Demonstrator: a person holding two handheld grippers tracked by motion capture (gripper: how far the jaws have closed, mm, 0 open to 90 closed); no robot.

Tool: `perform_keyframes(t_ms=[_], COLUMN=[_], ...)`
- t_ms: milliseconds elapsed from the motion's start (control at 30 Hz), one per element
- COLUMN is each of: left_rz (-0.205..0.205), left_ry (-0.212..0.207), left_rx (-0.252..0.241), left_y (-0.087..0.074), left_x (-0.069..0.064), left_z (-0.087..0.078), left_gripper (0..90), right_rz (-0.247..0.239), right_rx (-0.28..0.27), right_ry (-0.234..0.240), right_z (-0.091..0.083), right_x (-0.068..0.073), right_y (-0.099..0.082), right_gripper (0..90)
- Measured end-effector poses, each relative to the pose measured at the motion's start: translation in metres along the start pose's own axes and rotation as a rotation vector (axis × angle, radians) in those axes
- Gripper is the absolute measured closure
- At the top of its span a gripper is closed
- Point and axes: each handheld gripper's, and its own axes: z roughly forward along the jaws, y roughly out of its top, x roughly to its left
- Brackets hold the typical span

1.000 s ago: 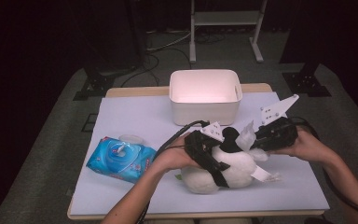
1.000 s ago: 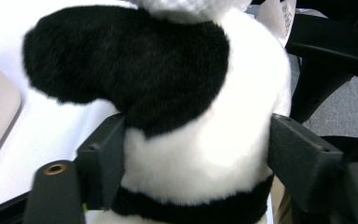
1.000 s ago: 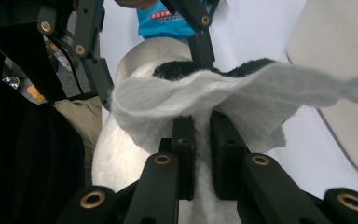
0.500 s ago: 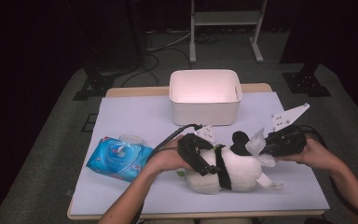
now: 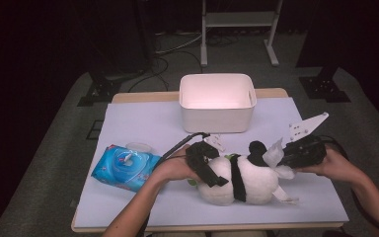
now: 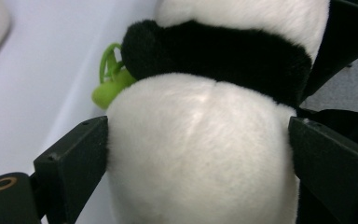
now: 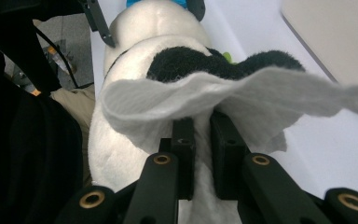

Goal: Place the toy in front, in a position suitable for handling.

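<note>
From above, a panda (image 5: 242,180) plush lies on its side on the sheet-covered table (image 5: 143,123), in front of a white bin (image 5: 217,101). The left gripper (image 5: 208,170) is at the panda's left end, the right gripper (image 5: 288,158) at its right end, holding a white wipe (image 5: 276,155) against the toy's head. A blue wipe pack (image 5: 126,168) lies to the left, apart from the panda.

In the left gripper view, the jaws stand wide on either side of the panda's (image 6: 200,149) white rump. They have just been opening with the toy between them, and both sit right at the fur; I cannot tell if they press on it. A green tag (image 6: 109,79) pokes out beside the black band.

In the right gripper view, the jaws are pinched nearly together on the wipe (image 7: 223,105), which spreads out over the panda's (image 7: 135,60) black ears. The left gripper's (image 7: 144,18) jaws straddle the far end of the toy. The bin (image 7: 335,42) stands at upper right.
</note>
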Motion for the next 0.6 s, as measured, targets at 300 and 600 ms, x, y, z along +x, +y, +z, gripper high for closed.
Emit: perform_keyframes(t_ms=[300, 600], left_rz=[0.018, 0.093], left_ry=[0.002, 0.158], left_rx=[-0.01, 0.022], left_y=[-0.001, 0.006], left_x=[0.0, 0.001], left_z=[-0.001, -0.02], left_gripper=[30.1, 33.3], right_rz=[0.0, 0.004], right_rx=[0.012, 0.01], right_ry=[-0.012, -0.029], right_z=[0.002, 0.006], right_x=[-0.002, -0.009], right_y=[-0.001, 0.008], right_gripper=[80.1, 80.1])
